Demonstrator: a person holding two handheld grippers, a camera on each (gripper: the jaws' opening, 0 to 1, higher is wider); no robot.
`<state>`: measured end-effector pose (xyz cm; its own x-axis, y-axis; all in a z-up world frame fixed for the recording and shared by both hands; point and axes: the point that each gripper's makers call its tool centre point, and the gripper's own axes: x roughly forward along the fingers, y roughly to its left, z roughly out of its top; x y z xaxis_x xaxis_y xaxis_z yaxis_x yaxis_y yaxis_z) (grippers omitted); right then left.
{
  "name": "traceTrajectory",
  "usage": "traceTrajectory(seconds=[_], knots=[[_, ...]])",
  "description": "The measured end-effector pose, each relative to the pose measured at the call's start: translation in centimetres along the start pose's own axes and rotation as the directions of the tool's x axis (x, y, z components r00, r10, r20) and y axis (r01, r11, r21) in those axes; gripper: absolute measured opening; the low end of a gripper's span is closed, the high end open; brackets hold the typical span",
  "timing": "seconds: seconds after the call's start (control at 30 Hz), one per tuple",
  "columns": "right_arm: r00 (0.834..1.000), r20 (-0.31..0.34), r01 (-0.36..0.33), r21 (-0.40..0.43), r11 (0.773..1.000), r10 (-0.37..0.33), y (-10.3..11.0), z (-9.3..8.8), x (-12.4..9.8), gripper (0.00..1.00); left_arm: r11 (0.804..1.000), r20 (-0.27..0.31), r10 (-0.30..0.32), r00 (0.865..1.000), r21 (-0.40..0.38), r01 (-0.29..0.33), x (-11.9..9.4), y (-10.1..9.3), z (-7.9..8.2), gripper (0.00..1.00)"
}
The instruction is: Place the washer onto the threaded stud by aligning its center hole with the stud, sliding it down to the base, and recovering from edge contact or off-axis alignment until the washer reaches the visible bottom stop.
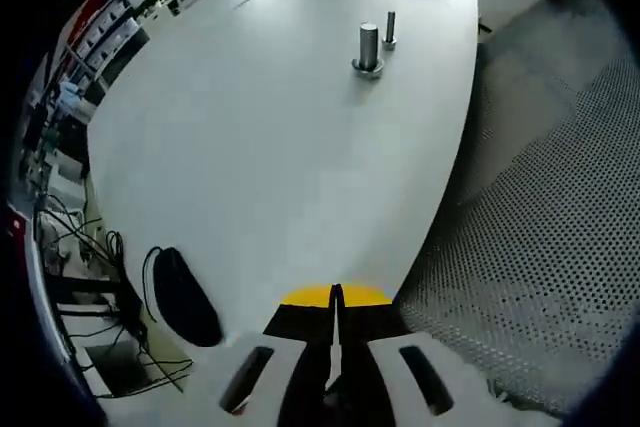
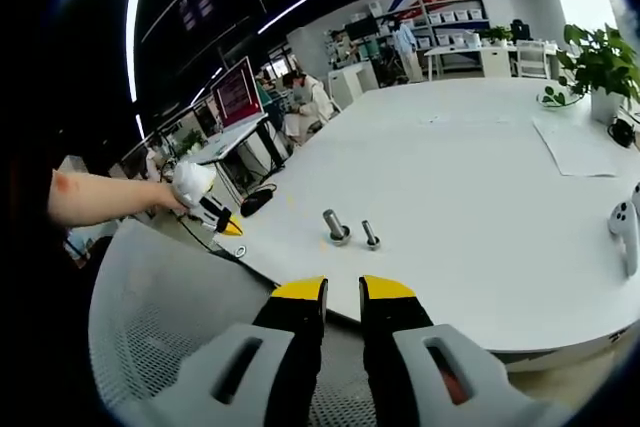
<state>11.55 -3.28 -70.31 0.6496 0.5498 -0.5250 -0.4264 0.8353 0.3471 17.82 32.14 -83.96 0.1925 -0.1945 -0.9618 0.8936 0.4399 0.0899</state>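
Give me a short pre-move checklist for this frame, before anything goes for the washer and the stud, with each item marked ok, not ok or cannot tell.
1. Studs standing upright on the white table: ok. The large stud and the small stud both stand clear of each other.
2. Washer located: cannot tell. A ring sits at the large stud's base; no loose washer can be made out.
3. Left gripper empty: ok, jaws closed with nothing between them.
4. Right gripper ready to pick: ok, jaws slightly apart and empty.
5. Grippers near the studs: not ok, both are back at the table edge, over the mesh chair.
6. Path clear: ok, bare table lies between the grippers and the studs.
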Motion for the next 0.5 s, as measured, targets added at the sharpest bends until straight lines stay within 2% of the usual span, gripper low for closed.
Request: traceTrajectory(seconds=[0.1, 0.2, 0.3, 0.4, 0.43, 0.5], knots=[[1.000, -0.002, 0.004, 0.002, 1.000, -0.004, 0.0, 0.0, 0.0, 0.16, 1.000, -0.048, -0.020, 0.999, 0.000, 0.020, 0.9, -0.2, -1.8, 0.00], [1.000, 0.000, 0.008, 0.004, 1.000, -0.008, -0.1, 0.0, 0.0, 0.16, 1.000, -0.062, -0.022, 0.998, 0.000, 0.022, 1.5, 0.0, -2.5, 0.00], [1.000, 0.000, 0.013, 0.007, 1.000, -0.013, -0.2, 0.0, 0.0, 0.16, 1.000, -0.076, -0.024, 0.997, -0.012, 0.023, 2.1, 0.0, -2.8, 0.00], [1.000, 0.001, 0.016, 0.010, 1.000, -0.016, -0.3, 0.0, 0.0, 0.16, 1.000, -0.102, -0.022, 0.995, 0.015, 0.024, 2.5, -0.2, -3.0, 0.00], [1.000, 0.001, 0.017, 0.011, 1.000, -0.017, -0.3, 0.0, 0.0, 0.16, 0.998, -0.088, -0.025, 0.996, 0.048, 0.029, 2.5, 0.1, -2.8, 0.00], [1.000, 0.002, 0.020, 0.012, 1.000, -0.020, -0.3, 0.1, 0.0, 0.16, 1.000, -0.085, -0.017, 0.996, 0.004, 0.018, 2.6, 0.3, -2.5, 0.00]])
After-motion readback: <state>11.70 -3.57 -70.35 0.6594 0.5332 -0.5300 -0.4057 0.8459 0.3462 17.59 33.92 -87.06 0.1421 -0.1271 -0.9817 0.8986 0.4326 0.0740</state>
